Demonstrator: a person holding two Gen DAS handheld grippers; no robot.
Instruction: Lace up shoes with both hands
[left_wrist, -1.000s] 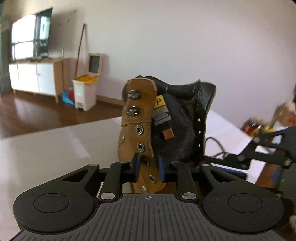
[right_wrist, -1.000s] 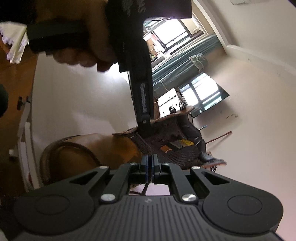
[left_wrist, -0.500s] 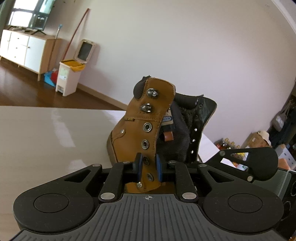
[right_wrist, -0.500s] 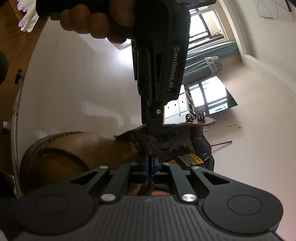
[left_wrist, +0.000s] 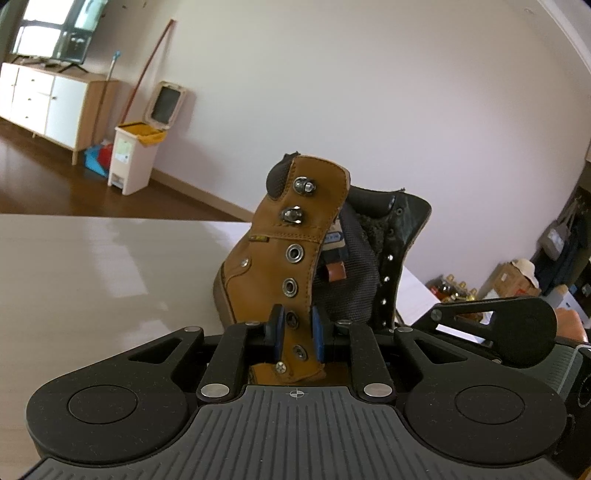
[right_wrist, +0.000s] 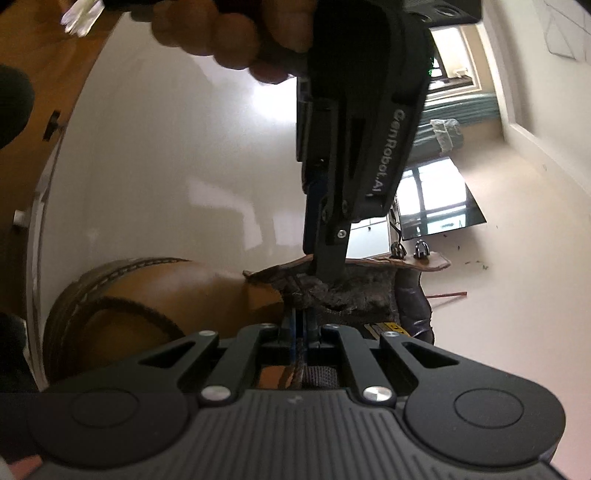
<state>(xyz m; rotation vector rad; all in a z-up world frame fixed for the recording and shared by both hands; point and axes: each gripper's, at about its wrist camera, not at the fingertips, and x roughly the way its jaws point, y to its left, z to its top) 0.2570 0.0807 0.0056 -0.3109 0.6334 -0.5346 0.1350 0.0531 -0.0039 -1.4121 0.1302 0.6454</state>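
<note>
While the boot (left_wrist: 295, 258) is stood on the table (left_wrist: 92, 266), its tan eyelet flap (left_wrist: 299, 343) is pinched by the left gripper (left_wrist: 297, 336). The right gripper (right_wrist: 301, 330) is pressed together on the opposite flap (right_wrist: 299, 373), beside the tongue (right_wrist: 351, 295).

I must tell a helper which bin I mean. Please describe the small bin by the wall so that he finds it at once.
Look along the wall to the white and wood cabinet. Just right of it, past the leaning broom, stands the pedal bin on the wooden floor. It alone is cream with a yellow liner and its lid flipped up.
</note>
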